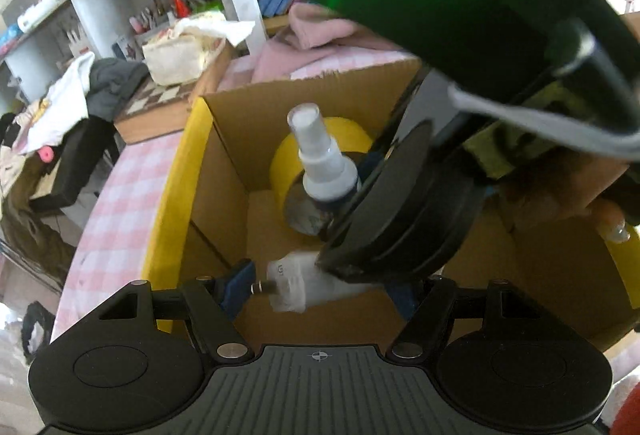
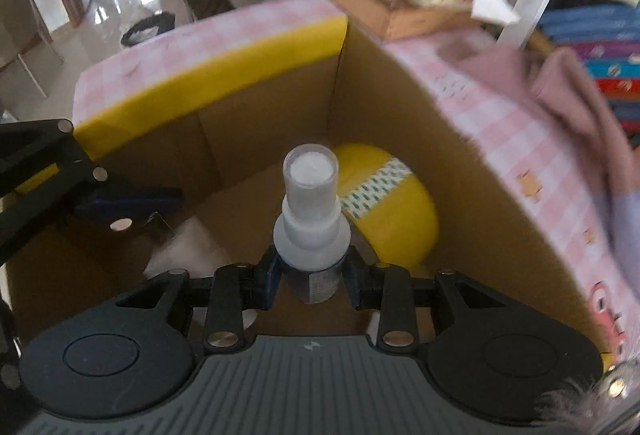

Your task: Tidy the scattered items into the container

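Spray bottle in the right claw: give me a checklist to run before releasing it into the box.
1. Right claw shut on spray bottle: ok.
2. Bottle over the cardboard box opening: ok.
3. Bottle clear of the yellow tape roll: cannot tell.
4. Left claw clear of the drop path: cannot tell; it is inside the box, gripping a white packet.
5. Bottle cap on: ok.

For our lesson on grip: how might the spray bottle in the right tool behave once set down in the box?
The spray bottle is tall and narrow, so probably tips easily. Round-bodied, it would likely roll if toppled. Its smooth plastic may slip in the right tool.
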### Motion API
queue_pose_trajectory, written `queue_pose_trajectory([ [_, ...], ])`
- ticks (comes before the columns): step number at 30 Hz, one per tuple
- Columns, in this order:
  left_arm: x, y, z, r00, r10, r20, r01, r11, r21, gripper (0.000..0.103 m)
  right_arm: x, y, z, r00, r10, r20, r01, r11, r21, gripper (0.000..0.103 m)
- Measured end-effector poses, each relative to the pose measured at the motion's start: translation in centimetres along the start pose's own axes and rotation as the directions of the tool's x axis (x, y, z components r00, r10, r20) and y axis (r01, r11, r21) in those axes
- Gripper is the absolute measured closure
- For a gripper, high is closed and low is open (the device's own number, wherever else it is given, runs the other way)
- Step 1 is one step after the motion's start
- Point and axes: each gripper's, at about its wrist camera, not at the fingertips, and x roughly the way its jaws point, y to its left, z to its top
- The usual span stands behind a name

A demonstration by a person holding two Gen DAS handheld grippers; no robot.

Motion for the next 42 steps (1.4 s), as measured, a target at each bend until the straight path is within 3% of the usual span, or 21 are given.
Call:
queue_pose_trajectory([
  [2,0.1,-0.3,0.0,1.000,0.005,0.005,-0.005,1.000,0.016,0.041,0.5,0.1,0.1,1.000,0.002,-0.009,-0.002,1.000,0.004,0.072],
  [5,0.0,-0.2,0.0,1.000,0.008,0.020,-0.008,1.000,0.007,0.040,0.6,0.1,0.5,1.000,0.013,-0.007,-0.013,1.000,0.018,0.072],
  [16,-4.4,0.2,-0.3,0.986,0.024,0.162,-0.018,0.999,-0.035,0.021,-5.0,-0.1,0.8,0.985,-0.012,0.173,-0.006,0.994,0.105,0.051],
  [22,-7.8,0.8,-1.0,0.967,0.036,0.254,-0.015,0.996,-0.083,0.018,-10.2,0.8,-0.8,0.951,-0.066,0.301,0.018,0.987,0.159,0.047],
  [29,-11.6,2.5,-2.2,0.936,0.061,0.347,-0.015,0.991,-0.134,0.011,-15.6,2.0,-4.6,0.894,-0.202,0.399,0.106,0.963,0.249,0.044],
  [34,-13.5,1.9,-4.4,0.927,0.109,0.359,-0.080,0.992,-0.095,0.011,-17.9,3.0,-7.3,0.863,-0.267,0.429,0.120,0.933,0.339,0.044],
  [42,-16.3,1.6,-7.7,0.923,0.089,0.375,-0.055,0.993,-0.100,0.011,-19.7,6.5,-11.6,0.836,-0.343,0.429,0.169,0.904,0.393,0.044],
])
